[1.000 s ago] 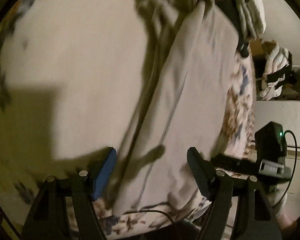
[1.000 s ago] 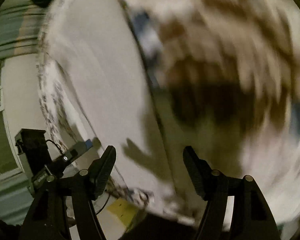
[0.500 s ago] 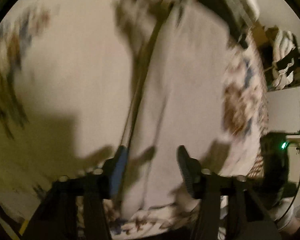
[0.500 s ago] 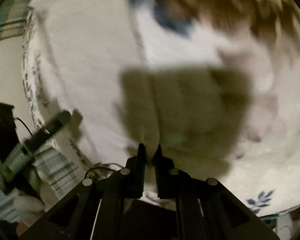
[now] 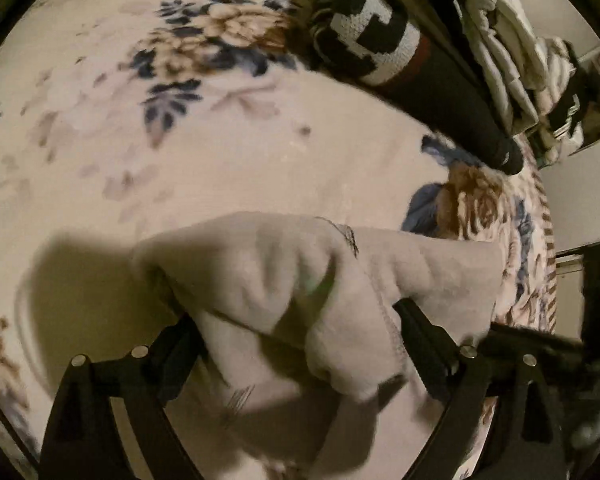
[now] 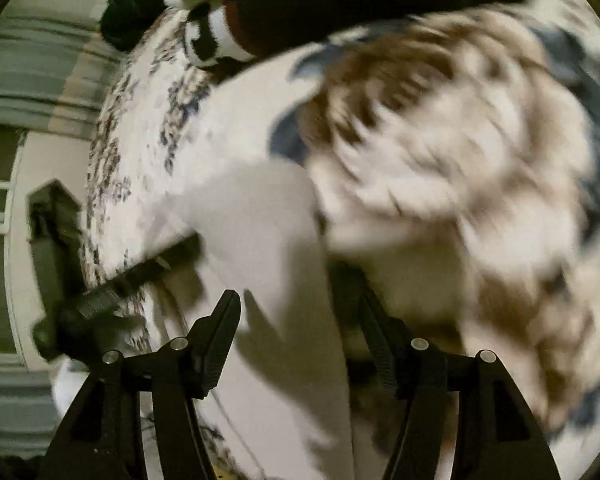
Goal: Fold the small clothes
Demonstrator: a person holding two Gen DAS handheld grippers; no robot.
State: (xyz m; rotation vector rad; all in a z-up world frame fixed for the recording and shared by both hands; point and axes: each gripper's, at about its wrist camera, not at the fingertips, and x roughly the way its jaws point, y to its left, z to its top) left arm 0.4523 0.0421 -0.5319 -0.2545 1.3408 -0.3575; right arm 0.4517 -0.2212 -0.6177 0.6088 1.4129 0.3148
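A pale beige garment lies bunched and folded over on the floral bedspread. In the left wrist view it sits heaped between and over the wide-apart fingers of my left gripper, which is open. In the right wrist view the same pale cloth runs as a strip between the spread fingers of my right gripper, which is open and grips nothing. The view is blurred by motion.
A pile of clothes, including a black and white patterned piece and white folded items, lies at the far side of the bed. The bed edge and a dark device stand to the left in the right wrist view.
The long flat garment has been folded over into a bunched heap at the left gripper. The right gripper was shut half a second ago and is now open.
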